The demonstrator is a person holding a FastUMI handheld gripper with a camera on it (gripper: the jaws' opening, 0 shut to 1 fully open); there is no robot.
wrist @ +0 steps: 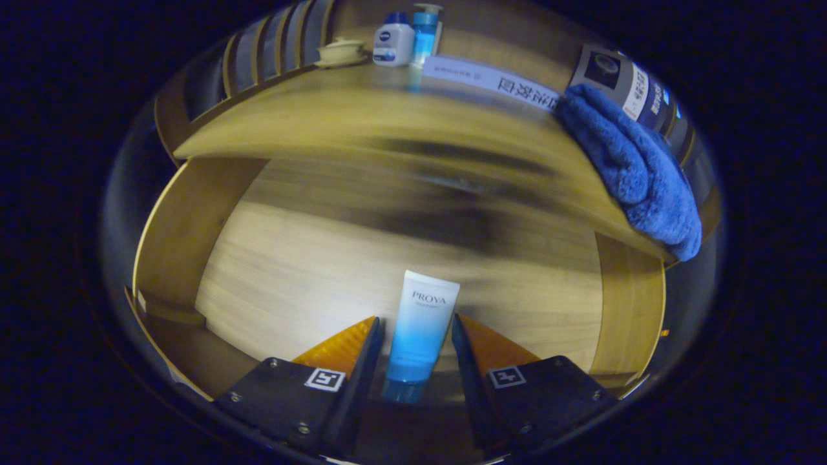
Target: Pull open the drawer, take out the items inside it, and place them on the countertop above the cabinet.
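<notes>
Gripper [417,336] is straddling the tube [420,329] in the open drawer [174,245], fingers spread, not pinching yet. Tube looks light, soft, slick; mid-body grip seems safest.

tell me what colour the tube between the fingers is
White fading to blue; the tube shows best in the gripper view, in the gripper.

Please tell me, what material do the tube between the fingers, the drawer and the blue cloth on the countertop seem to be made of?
The tube looks like soft plastic with a smooth satin skin, fading from white to blue. The drawer looks like wood or wood-look board: pale grain lines show on its floor. The blue cloth looks like plush microfibre, with a fuzzy pile. The fingers flank the tube; I cannot tell whether they press it.
</notes>
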